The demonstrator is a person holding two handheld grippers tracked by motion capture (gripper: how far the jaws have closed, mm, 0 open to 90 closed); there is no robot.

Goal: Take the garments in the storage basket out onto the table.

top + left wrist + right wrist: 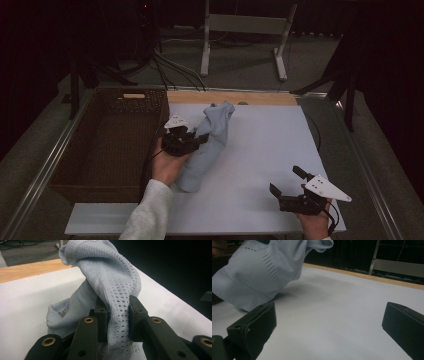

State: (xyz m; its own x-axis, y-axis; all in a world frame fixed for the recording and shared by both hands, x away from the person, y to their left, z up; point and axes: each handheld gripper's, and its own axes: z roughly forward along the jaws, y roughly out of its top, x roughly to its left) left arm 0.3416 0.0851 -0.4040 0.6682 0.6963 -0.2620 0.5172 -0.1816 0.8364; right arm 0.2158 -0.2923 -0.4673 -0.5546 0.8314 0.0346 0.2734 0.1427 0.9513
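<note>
Pale blue knit fabric, a garment [207, 145], is pinched between my left gripper's [200, 140] jaws, which press a bunched fold of it from both sides; it lies on the white table [260, 150] just right of the wicker basket [107, 145], partly lifted. My left hand [167, 165] reaches forward, jaws pointing right into the cloth. My right gripper [285, 181] rests near the table's front right corner, well apart from the garment, jaws spread wide with nothing between them.

Dim room — grey floor [240, 65]; white frame [245, 25]; cables [170, 65].
</note>
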